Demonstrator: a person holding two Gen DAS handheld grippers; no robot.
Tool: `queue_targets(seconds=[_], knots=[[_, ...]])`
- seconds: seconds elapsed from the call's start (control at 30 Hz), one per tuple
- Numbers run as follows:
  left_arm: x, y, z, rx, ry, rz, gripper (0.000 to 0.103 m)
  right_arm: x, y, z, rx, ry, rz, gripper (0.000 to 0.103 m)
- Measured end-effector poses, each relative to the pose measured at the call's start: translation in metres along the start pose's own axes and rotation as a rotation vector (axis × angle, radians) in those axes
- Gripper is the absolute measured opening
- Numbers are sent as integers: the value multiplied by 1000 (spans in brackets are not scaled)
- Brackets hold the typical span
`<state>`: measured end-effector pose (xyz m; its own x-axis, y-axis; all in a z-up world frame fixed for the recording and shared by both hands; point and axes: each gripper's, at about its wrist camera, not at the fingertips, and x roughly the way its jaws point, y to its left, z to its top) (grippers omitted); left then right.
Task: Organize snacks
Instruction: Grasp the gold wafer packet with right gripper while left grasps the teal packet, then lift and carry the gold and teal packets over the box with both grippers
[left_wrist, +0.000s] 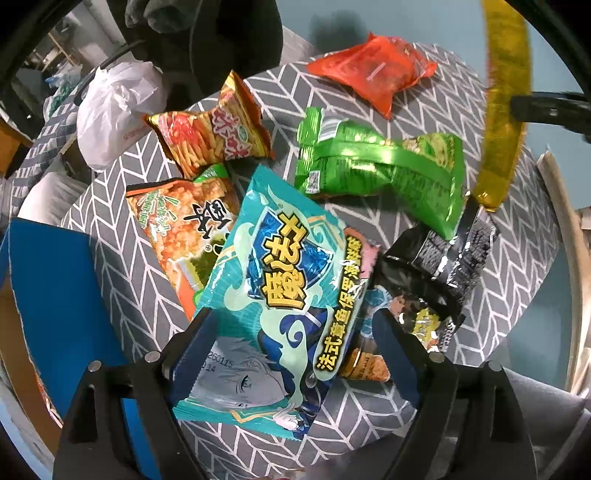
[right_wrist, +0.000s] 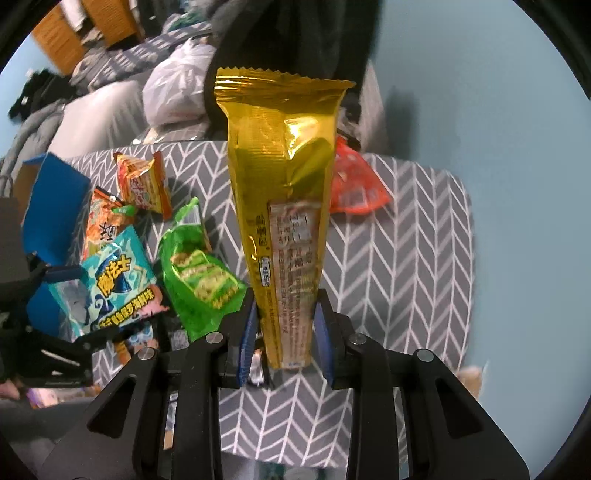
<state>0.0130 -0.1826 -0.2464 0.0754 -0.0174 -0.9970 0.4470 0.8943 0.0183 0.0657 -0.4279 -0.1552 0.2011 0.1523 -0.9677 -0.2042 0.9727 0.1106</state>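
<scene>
A grey chevron-patterned cloth (left_wrist: 406, 110) covers the surface, with a blue box (left_wrist: 55, 295) at its left edge and a white plastic bag (left_wrist: 114, 107) beyond.

In your left wrist view, the left gripper (left_wrist: 291, 358) straddles the near end of the teal packet (left_wrist: 273, 295), its fingers spread on either side; whether they pinch it yet is hard to tell. The packet's long axis runs straight away from the tongs. It overlaps an orange rice-cracker packet (left_wrist: 177, 229) to the left and a black packet (left_wrist: 436, 273) to the right, so lifting it may drag those. Further off lie the green packet (left_wrist: 388, 166), a fries packet (left_wrist: 210, 133) and a red packet (left_wrist: 373, 70).

In your right wrist view, the right gripper (right_wrist: 284, 328) is clenched on the lower end of the gold packet (right_wrist: 284, 192), held upright and clear of the cloth. The blue box lies far left, nearer your left hand.
</scene>
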Motion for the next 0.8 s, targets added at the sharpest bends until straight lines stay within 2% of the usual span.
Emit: queue_targets(seconds=[0.13, 0.3, 0.63, 0.7, 0.77, 0.8], knots=[[13, -2, 3, 10, 18, 24, 87, -10, -10, -13, 84, -16, 17, 27], [24, -9, 6, 42, 14, 63, 93, -24, -21, -27, 162, -53, 26, 27], [42, -13, 6, 53, -18, 159, 93, -35, -21, -42, 221, -82, 42, 28], [41, -10, 5, 49, -30, 158, 91, -37, -18, -45, 224, -83, 50, 28], [36, -7, 3, 45, -48, 163, 78, -37, -15, -47, 222, -84, 49, 28], [32, -4, 2, 42, -56, 166, 75, -38, -13, -48, 221, -86, 53, 28]])
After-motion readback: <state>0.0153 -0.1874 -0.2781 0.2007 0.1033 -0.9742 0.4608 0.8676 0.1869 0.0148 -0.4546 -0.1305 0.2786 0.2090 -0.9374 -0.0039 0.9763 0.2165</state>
